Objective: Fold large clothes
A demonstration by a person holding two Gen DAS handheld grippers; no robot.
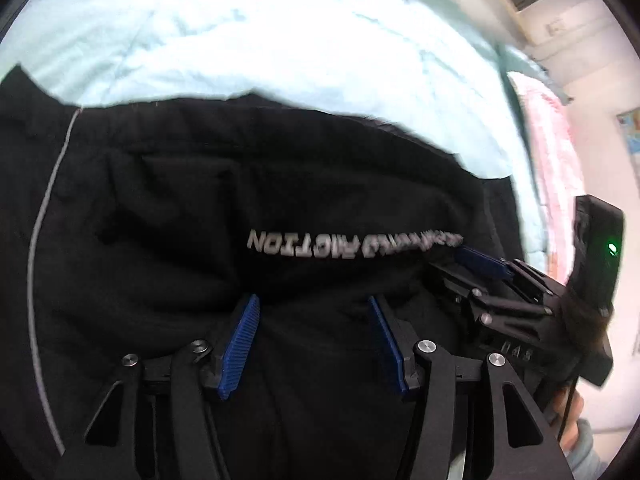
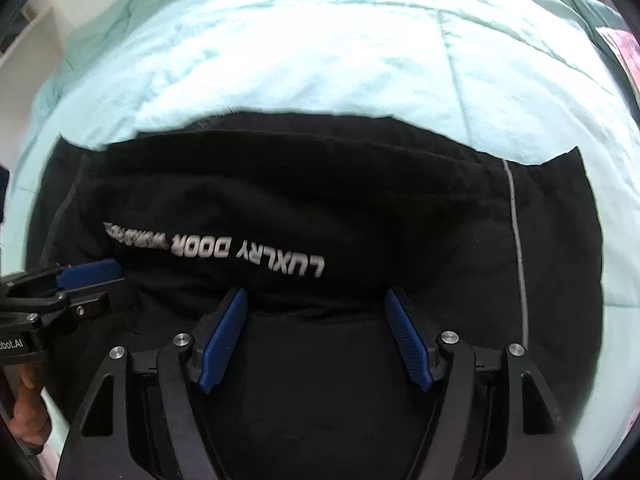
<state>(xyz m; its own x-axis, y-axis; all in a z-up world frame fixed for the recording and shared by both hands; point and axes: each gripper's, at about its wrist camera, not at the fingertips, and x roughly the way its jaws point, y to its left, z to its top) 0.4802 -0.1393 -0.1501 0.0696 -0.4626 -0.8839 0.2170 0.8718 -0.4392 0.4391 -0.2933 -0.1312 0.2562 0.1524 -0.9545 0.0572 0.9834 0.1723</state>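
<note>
A large black garment (image 1: 192, 208) with white lettering and a thin grey piping line lies folded on a pale mint quilt (image 1: 256, 36). It also fills the right wrist view (image 2: 360, 208). My left gripper (image 1: 314, 306) is open, its blue pads spread over the fold's near edge, with no cloth pinched between them. My right gripper (image 2: 316, 300) is open the same way over the same edge. Each gripper shows in the other's view: the right one (image 1: 480, 264) at the right, the left one (image 2: 88, 276) at the left.
The mint quilt (image 2: 320, 40) covers the bed beyond the garment. A pink cloth (image 1: 548, 136) lies at the bed's right edge, with a pale wall behind. A person's hand (image 2: 28, 408) holds the left gripper's handle.
</note>
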